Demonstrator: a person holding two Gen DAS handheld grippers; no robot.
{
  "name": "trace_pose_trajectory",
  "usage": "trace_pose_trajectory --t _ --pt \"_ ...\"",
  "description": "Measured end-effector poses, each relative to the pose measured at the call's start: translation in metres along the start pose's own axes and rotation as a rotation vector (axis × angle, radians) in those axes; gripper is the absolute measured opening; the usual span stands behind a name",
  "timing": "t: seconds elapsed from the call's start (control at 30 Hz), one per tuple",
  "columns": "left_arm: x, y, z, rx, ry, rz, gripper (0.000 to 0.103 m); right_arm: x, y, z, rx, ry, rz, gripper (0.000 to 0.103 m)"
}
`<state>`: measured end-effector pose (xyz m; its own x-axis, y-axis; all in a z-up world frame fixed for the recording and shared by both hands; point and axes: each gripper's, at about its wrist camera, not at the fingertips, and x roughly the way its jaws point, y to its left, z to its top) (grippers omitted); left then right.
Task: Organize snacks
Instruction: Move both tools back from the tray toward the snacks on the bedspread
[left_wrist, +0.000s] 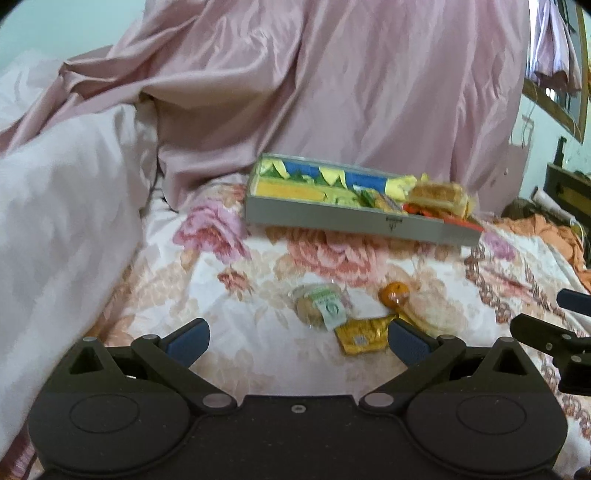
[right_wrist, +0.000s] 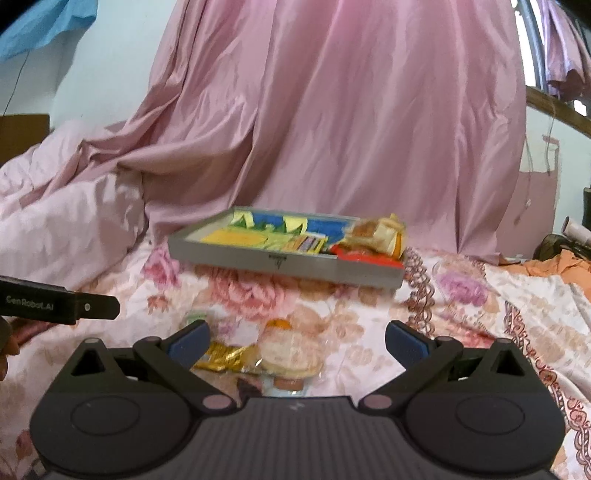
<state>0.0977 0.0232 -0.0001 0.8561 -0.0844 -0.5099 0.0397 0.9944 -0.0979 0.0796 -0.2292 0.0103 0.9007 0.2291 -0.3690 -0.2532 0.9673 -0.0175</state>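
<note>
On the floral bedspread (left_wrist: 280, 258), the grey tray (left_wrist: 332, 216) sits toward the far side, its long front wall facing both cameras and its back edge close to the draped pink fabric (left_wrist: 332, 92). Left of the tray, a pale bunched quilt (left_wrist: 62, 206) rises above the bed surface and closes off that side. Right of the tray, the bedspread runs on flat to an orange cloth (left_wrist: 554, 229) at its edge. Between the tray's front wall and the grippers lies a bare strip of bedspread.

Three loose snacks lie near the grippers, well apart from the tray: a clear-wrapped biscuit pack (left_wrist: 319, 304) with a green-and-white label, an orange round sweet (left_wrist: 394, 293) just beside it, and a gold foil packet (left_wrist: 362, 334) in front of both. The tray already holds yellow, blue and green packets along its left and middle, with a bulky bun-like wrapped item (left_wrist: 437, 195) and a red packet (left_wrist: 443, 216) at its right end, rising above the rim.

Left gripper (left_wrist: 297, 341): jaws spread wide, empty, hovering above the bed with the gold foil packet just ahead of its right finger. Right gripper (right_wrist: 297, 341): jaws spread wide, empty, with a clear-wrapped item lying between its fingers but not touched by either. Both views are slightly blurred.
</note>
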Motion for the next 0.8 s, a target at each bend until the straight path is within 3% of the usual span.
trace_pose_trajectory --t 0.4,0.8 --pt "0.020 0.004 -0.020 -0.013 0.099 -0.014 0.102 0.031 0.008 -0.023 -0.026 0.179 0.032 0.103" --pt "0.040 -0.001 -0.021 0.028 0.120 -0.027 0.102 0.056 0.009 -0.040 -0.020 0.283 0.049 0.103"
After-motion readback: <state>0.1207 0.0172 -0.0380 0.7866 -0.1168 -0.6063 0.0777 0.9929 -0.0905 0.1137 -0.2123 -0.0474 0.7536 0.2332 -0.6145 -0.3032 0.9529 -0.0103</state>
